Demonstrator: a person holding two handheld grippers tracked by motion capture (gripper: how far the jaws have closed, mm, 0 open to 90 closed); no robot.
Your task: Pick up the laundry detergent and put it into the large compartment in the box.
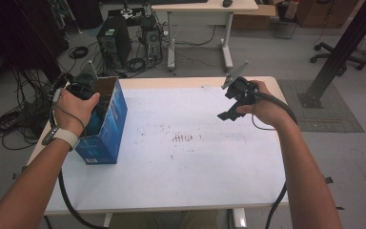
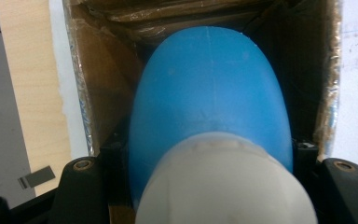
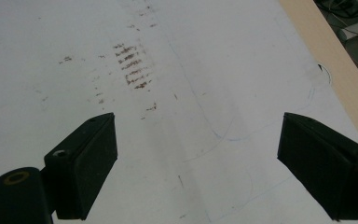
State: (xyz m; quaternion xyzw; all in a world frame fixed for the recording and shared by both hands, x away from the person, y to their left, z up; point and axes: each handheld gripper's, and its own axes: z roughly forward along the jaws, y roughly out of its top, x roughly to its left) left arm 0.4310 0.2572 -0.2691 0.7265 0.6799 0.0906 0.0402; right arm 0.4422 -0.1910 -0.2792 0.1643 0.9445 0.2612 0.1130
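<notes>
The left gripper [image 2: 209, 186] is clamped on a blue bottle [image 2: 209, 88] with a white cap [image 2: 223, 182], its rounded body hanging down inside the open blue carton [image 1: 106, 121] at the table's [image 1: 181, 186] left edge. The smooth plastic looks light, stiff and a little slippery, so the hold near the cap suits it. The right gripper [image 3: 196, 163] hovers with jaws wide apart over bare table

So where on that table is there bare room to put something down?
Nearly all the white table sheet is free: the wide stretch between the open blue cardboard box and the right gripper, broken only by brown smudges. The left edge is crowded: the left gripper holds a blue, white-capped bottle inside that box.
</notes>
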